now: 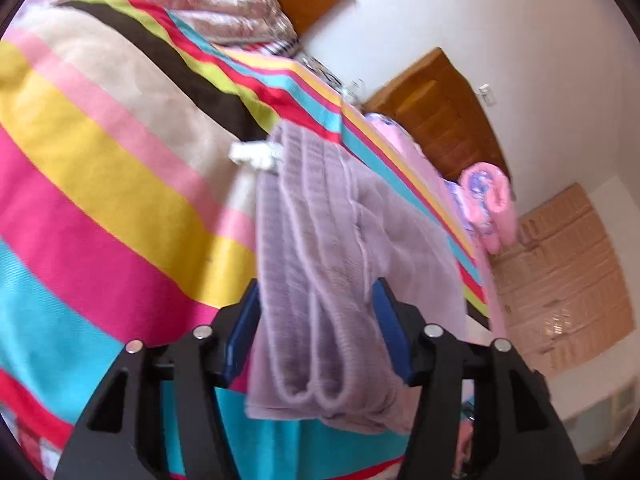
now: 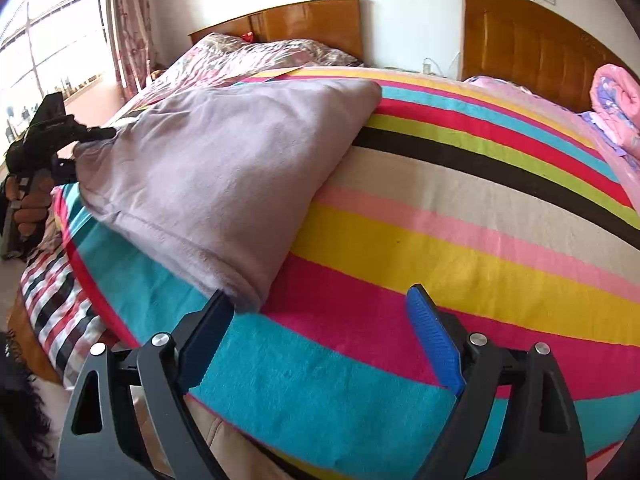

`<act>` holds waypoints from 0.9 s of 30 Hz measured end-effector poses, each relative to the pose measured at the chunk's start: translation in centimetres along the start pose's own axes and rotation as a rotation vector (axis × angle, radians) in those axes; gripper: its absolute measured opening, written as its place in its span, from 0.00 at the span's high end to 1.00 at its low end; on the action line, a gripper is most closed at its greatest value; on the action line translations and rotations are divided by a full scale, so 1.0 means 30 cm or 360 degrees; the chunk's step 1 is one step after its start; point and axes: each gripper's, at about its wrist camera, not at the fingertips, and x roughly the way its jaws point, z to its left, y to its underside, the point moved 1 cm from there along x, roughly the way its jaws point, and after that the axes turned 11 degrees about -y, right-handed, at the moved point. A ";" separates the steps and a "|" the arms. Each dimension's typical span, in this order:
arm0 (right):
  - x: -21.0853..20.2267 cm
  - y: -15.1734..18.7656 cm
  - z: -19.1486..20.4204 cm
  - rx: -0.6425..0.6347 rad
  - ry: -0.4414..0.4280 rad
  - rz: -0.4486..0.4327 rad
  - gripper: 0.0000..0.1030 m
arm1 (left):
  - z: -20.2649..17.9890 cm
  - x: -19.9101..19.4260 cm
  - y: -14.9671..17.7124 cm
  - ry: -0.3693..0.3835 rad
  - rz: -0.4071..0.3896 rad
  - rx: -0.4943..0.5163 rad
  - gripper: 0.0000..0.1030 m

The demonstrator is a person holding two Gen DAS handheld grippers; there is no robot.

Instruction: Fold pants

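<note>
The pants (image 2: pixel 224 168) are soft lilac-grey fleece, folded into a thick wedge on the striped blanket (image 2: pixel 460 248) of the bed. In the left wrist view my left gripper (image 1: pixel 318 296) is shut on the stacked ribbed waistband of the pants (image 1: pixel 320 260), which fills the gap between the blue pads and hangs toward the camera. In the right wrist view the left gripper (image 2: pixel 86 140) holds the pants' left end lifted. My right gripper (image 2: pixel 320 304) is open and empty just in front of the pants' near corner, its left finger beside the cloth.
A rolled pink quilt (image 2: pixel 616 104) lies at the far right by the wooden headboard (image 2: pixel 532 44). A floral quilt (image 2: pixel 248 56) lies at the back left. The bed's left edge drops to a plaid sheet (image 2: pixel 52 292). A window (image 2: pixel 48 40) is at far left.
</note>
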 end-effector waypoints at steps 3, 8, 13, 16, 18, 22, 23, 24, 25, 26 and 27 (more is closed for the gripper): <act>-0.098 -0.056 0.030 -0.0053 -0.0104 -0.0138 0.24 | -0.096 -0.178 0.005 -0.0151 -0.0277 0.0211 0.40; -0.016 -0.224 0.101 -0.0100 -0.0168 -0.0255 0.24 | -0.361 -0.116 0.103 -0.0234 -0.0295 0.0635 0.37; 0.191 -0.155 0.198 -0.0356 -0.0063 0.0037 0.23 | -0.360 0.104 0.229 -0.0532 -0.0215 0.0834 0.37; 0.181 -0.122 0.187 -0.0376 -0.0099 0.0033 0.20 | -0.341 0.122 0.255 -0.0529 -0.0261 0.0903 0.35; 0.172 -0.135 0.198 -0.0462 -0.0087 0.0137 0.20 | -0.334 0.120 0.236 -0.0511 -0.0228 0.0878 0.35; 0.047 -0.248 0.158 -0.0469 -0.0318 0.0016 0.19 | -0.356 0.027 0.171 -0.0407 -0.0250 0.0771 0.35; 0.029 -0.292 0.131 -0.0445 -0.0398 -0.0030 0.19 | -0.370 0.004 0.151 -0.0400 -0.0286 0.0772 0.33; 0.026 -0.338 0.102 -0.0425 -0.0467 -0.0070 0.18 | -0.388 -0.009 0.132 -0.0396 -0.0308 0.0785 0.28; 0.040 -0.381 0.070 -0.0411 -0.0519 -0.0099 0.16 | -0.406 -0.009 0.115 -0.0396 -0.0326 0.0805 0.23; 0.075 -0.425 0.039 -0.0392 -0.0549 -0.0106 0.16 | -0.421 0.007 0.100 -0.0422 -0.0332 0.0826 0.21; 0.125 -0.465 0.004 -0.0358 -0.0552 -0.0086 0.16 | -0.427 0.037 0.087 -0.0466 -0.0311 0.0837 0.21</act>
